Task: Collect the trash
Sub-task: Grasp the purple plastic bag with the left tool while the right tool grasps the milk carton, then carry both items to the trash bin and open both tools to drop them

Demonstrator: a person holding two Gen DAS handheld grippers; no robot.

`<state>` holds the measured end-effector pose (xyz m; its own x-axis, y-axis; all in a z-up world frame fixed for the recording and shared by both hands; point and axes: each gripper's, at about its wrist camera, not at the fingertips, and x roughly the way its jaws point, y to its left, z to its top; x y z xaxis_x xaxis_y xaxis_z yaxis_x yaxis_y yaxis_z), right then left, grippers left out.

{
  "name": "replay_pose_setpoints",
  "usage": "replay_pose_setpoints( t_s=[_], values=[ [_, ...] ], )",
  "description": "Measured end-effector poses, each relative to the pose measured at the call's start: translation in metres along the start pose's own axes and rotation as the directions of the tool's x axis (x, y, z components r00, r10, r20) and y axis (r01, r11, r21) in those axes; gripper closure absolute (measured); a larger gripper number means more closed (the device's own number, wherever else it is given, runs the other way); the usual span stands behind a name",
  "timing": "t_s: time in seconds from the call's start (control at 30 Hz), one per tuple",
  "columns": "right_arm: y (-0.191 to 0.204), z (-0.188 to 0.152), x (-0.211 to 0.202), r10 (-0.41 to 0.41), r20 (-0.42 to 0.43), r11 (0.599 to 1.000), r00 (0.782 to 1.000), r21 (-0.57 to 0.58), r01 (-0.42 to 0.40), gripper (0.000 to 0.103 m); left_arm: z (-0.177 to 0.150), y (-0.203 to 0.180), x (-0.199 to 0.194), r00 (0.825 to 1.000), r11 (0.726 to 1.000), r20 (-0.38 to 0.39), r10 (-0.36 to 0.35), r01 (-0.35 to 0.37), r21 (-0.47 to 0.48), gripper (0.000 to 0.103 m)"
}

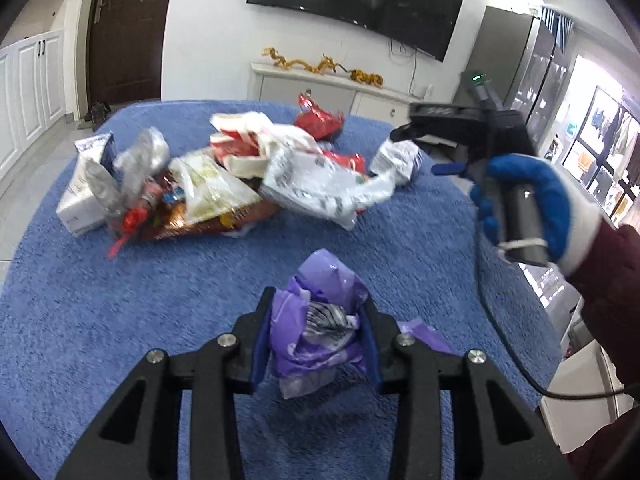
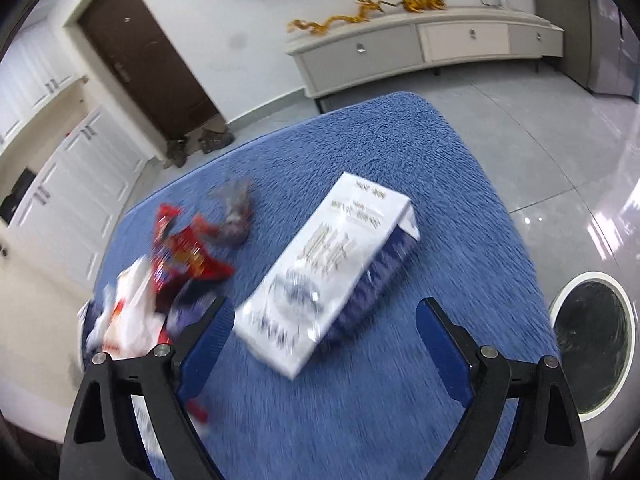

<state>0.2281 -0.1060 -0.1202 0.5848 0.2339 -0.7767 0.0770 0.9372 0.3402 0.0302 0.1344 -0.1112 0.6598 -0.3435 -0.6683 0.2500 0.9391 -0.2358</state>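
The left gripper (image 1: 316, 334) squeezes the purple bag (image 1: 316, 320), low in the frame. The right gripper (image 2: 324, 344), wide open and empty, must close on the white box (image 2: 328, 264).

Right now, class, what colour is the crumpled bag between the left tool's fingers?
Purple bag, clearest in the left wrist view.

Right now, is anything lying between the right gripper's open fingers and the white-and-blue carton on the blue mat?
Nothing visible does. The right gripper is open with the carton straight ahead, only bare blue mat around it. The red wrapper lies off to the left.
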Motion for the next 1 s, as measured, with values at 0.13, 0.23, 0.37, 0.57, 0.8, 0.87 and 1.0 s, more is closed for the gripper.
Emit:
replay_pose_setpoints(
  t_s=[0.13, 0.23, 0.37, 0.57, 0.8, 0.87, 1.0],
  values=[
    [0.009, 0.01, 0.028, -0.057, -0.027, 0.998, 0.998, 0.019, 0.057, 0.012, 0.002, 0.007, -0.005, 0.999, 1.0, 0.031, 0.012, -0.011, -0.026, 0.067],
    [0.011, 0.01, 0.041, -0.103, -0.053, 0.994, 0.993, 0.011, 0.104, 0.023, 0.002, 0.011, -0.007, 0.999, 0.999, 0.05, 0.021, -0.018, -0.043, 0.067],
    [0.008, 0.01, 0.036, -0.086, -0.044, 0.996, 0.995, 0.02, 0.087, 0.051, 0.001, 0.01, -0.014, 0.998, 0.998, 0.057, 0.038, -0.035, -0.047, 0.067],
    [-0.005, -0.006, 0.021, 0.035, -0.073, 0.999, 0.997, 0.041, -0.032, 0.074, -0.003, 0.001, -0.029, 0.994, 0.996, 0.074, 0.077, -0.074, -0.039, 0.067],
    [-0.016, -0.027, -0.025, 0.178, -0.045, 0.984, 0.983, -0.004, -0.179, 0.074, -0.004, -0.016, -0.045, 0.992, 0.995, 0.077, 0.104, -0.103, -0.021, 0.067],
    [-0.02, -0.034, -0.045, 0.208, -0.034, 0.978, 0.978, -0.03, -0.209, 0.074, -0.001, -0.023, -0.047, 0.991, 0.994, 0.074, 0.113, -0.113, 0.0, 0.068],
    [-0.036, -0.045, -0.08, 0.24, -0.007, 0.969, 0.971, -0.062, -0.239, 0.074, 0.01, -0.038, -0.05, 0.993, 0.995, 0.066, 0.095, -0.097, 0.038, 0.068]
  ],
)
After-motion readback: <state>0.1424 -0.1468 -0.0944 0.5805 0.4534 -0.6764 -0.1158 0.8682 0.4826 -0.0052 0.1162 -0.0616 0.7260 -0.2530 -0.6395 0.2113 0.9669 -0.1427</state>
